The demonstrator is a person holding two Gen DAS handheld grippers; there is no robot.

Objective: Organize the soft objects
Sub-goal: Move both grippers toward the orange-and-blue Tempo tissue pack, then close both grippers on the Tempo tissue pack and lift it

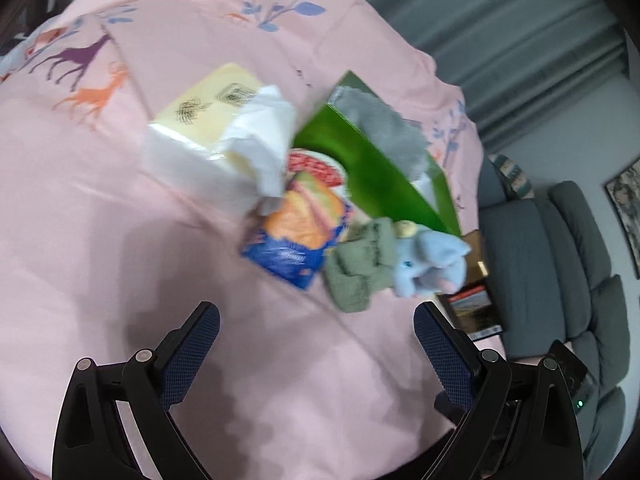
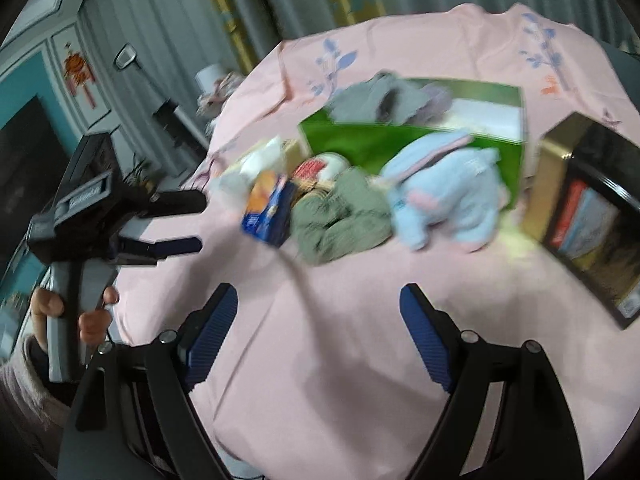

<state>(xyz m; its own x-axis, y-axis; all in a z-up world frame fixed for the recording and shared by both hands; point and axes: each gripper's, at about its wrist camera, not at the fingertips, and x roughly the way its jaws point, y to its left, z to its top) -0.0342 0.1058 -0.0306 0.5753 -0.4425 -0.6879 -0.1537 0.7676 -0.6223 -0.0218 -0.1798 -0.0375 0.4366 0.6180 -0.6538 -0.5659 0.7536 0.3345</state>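
Beyond the open right claw [image 2: 318, 316] lies the blue plush elephant [image 2: 448, 204].

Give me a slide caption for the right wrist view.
Open right gripper nears a blue plush elephant and green cloth on a pink tablecloth.

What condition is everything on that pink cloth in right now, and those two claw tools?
Green box: open, grey cloth hanging over its rim.
Tissue pack: open, a tissue pulled out.
Blue plush elephant: lying on its side beside the green box.
Green knitted cloth: crumpled, touching the elephant.
Blue snack packet: lying flat; sealed or not, unclear.
Left gripper: open, empty.
Right gripper: open, empty.
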